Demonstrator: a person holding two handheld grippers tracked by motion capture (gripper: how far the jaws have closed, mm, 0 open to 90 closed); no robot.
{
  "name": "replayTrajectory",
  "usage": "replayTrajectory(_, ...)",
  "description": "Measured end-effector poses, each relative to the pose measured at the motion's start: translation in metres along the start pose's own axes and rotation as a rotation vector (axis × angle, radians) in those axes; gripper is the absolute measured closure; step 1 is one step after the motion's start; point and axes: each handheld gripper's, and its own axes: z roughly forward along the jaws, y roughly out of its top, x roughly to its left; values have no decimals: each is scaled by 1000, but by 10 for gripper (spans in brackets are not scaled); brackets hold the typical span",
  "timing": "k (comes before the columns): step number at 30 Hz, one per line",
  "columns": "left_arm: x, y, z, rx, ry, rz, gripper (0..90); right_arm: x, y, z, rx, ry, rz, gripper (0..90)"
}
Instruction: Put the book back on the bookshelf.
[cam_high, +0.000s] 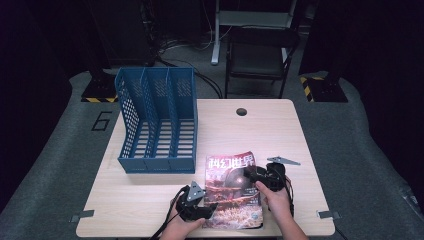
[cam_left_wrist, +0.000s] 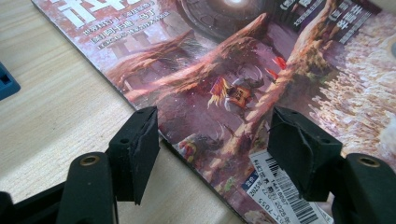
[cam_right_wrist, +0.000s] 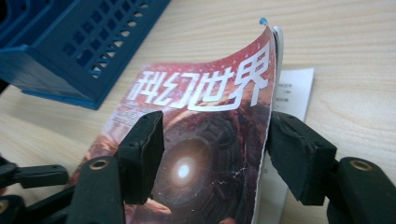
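Right now my left gripper (cam_high: 207, 210) sits at the lower middle of the high view, its black, blocky jaws spread wide over the lower left corner of the magazine (cam_high: 232, 192). In the left gripper view one foam pad (cam_left_wrist: 142, 144) hangs over bare wood and the other over the barcode sticker (cam_left_wrist: 285, 189); neither presses the glossy cover. My right gripper (cam_high: 249, 173) comes in from the right of that view, jaws likewise apart, straddling the magazine's right edge, where the thin, shiny cover (cam_right_wrist: 205, 121) curls up off the white pages. Flat on the pale wood-grain table (cam_high: 150, 195) lies the magazine, just right of the blue perforated plastic file rack (cam_high: 157, 120).
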Motion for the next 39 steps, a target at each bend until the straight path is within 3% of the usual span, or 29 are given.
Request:
replayTrajectory(7,0,0,0,0,2,1,336,6,3,-5,14,36,-30,369)
replayTrajectory(10,0,0,0,0,1,0,337,7,1,-3,53,25,-38,367)
replayTrajectory(14,0,0,0,1,1,3,337,1,0,2,69,12,-9,366)
replayTrajectory(17,0,0,0,0,1,3,337,-8,-3,11,89,58,27,385)
replayTrajectory(20,0,0,0,-1,-2,-3,337,-8,-5,16,118,19,-6,385)
replayTrajectory(31,0,0,0,1,1,1,338,-11,-7,18,143,16,-11,434)
replayTrajectory(39,1,0,-1,1,9,8,348,-12,-7,12,182,86,-35,540)
